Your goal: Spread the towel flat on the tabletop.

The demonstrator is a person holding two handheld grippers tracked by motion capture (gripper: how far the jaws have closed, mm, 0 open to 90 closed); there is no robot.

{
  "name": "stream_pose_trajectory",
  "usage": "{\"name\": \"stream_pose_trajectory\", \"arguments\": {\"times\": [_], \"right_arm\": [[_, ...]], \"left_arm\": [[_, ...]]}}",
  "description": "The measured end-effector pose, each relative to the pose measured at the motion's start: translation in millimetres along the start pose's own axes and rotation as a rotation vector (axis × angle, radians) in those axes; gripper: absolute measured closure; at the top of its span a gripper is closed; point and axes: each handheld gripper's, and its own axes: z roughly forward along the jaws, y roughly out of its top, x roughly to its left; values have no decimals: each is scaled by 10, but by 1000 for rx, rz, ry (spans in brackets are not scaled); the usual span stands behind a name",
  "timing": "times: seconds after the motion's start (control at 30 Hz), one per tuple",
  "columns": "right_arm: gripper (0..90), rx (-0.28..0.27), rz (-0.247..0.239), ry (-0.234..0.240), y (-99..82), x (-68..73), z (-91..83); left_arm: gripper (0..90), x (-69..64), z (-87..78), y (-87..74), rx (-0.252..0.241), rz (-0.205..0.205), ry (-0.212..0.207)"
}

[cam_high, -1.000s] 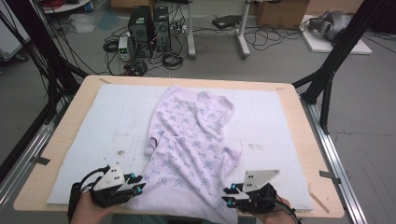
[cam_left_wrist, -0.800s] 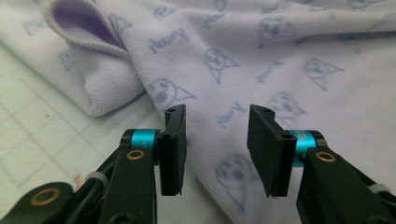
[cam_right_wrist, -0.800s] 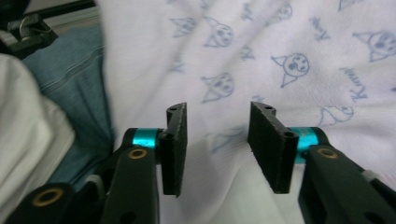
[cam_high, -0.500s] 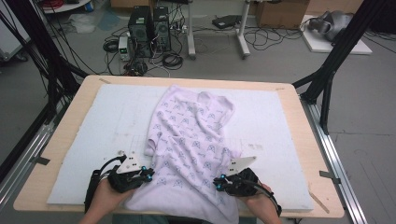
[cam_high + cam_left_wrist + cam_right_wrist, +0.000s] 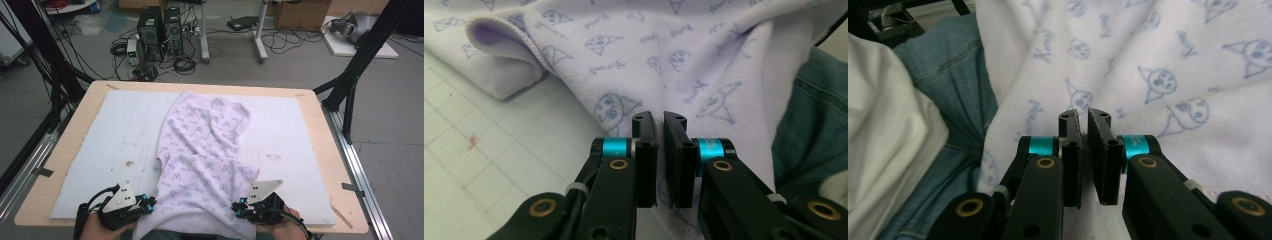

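On mat, garment [image 5: 202,155] lengthwise, hem nearest

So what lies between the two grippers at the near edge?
In the high view, the printed garment's hem spans from the left gripper to the right gripper.

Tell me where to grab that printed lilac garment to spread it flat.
Grip the garment at its near hem, one corner per gripper, coming from the table's near edge. That hem hangs over the edge, so thin fabric slips between jaws. The left gripper and right gripper are shut there.
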Motion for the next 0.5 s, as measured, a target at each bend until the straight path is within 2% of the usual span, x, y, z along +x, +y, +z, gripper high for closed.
{"name": "stream_pose_trajectory", "arguments": {"times": [0.07, 0.13, 0.17, 0.2, 0.27, 0.33, 0.43, 0.5], "right_arm": [[845, -19, 15, 36, 14, 30, -60], [840, -48, 28, 107, 27, 79, -109], [824, -60, 30, 140, 35, 103, -126], [783, -70, 25, 150, 48, 120, -146], [724, -105, 35, 129, 77, 90, -176], [677, -104, 43, 76, 103, 1, -181], [630, -73, 45, -1, 111, -148, -115], [610, -52, 54, -34, 90, -244, -30]], "left_arm": [[838, -44, -74, -4, -3, -7, -15], [837, -87, -128, 2, -13, -4, -40], [832, -107, -146, 8, -14, 4, -56], [819, -109, -155, 15, -11, 16, -69], [734, -71, -141, 46, -14, 28, -72], [660, 10, -103, 88, -38, 6, -59], [645, 156, 2, 144, -83, -46, -72], [645, 228, 112, 176, -82, -53, -70]]}}
